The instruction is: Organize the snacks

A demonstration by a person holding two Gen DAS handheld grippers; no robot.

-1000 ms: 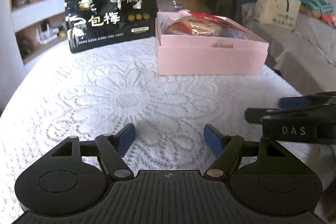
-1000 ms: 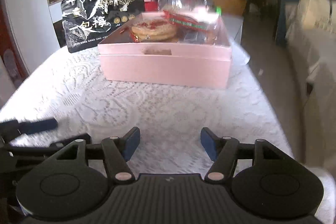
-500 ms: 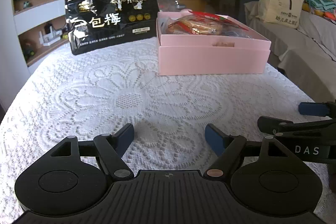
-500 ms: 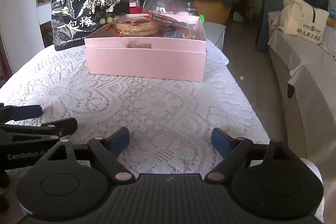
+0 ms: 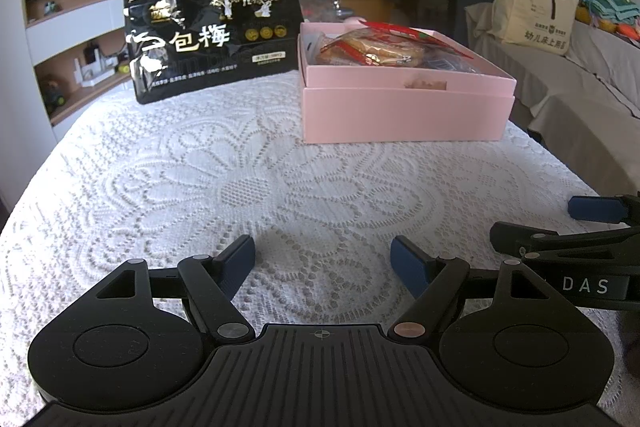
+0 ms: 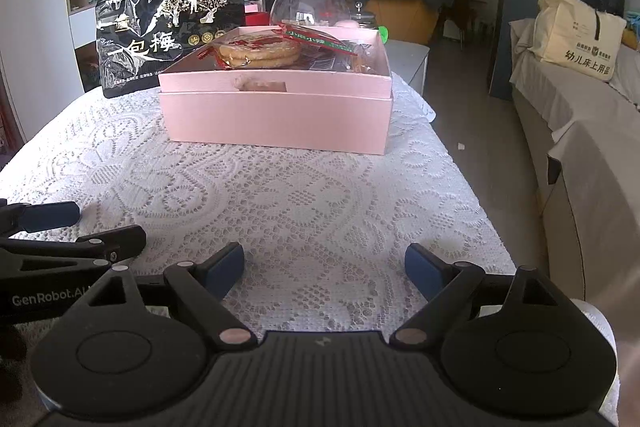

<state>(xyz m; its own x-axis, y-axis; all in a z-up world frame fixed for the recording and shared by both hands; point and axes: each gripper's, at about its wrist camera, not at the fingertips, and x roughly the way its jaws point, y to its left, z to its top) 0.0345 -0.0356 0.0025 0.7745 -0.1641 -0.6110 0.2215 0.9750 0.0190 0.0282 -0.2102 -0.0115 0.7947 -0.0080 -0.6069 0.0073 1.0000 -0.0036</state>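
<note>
Snacks (image 5: 372,47) in crinkly clear and red wrappers fill a pink box (image 5: 404,107), which sits toward the far end of the surface (image 5: 248,187) on a white lace cloth. From the right wrist view a round wrapped cake (image 6: 260,53) lies at the left of the box, with a red and green packet (image 6: 316,39) propped across the top. Just beside the box, on its left, a big black snack bag (image 5: 212,27) with gold trees and white lettering stands upright; I cannot tell whether the two touch. Behind the box a glass jar (image 6: 308,5) with a lid is visible.

Both tools hang low over the near end of the cloth, well apart from the box. The left gripper (image 5: 322,259) has its blue-padded fingers (image 5: 240,263) spread wide with nothing between them. The right gripper (image 6: 324,265) is the same, fingers (image 6: 424,269) released and gaping over bare lace. Each one shows at the edge of the other's view.

A grey-draped sofa (image 6: 580,131) runs along the right, with a cream tote bag (image 6: 580,35) on it.
</note>
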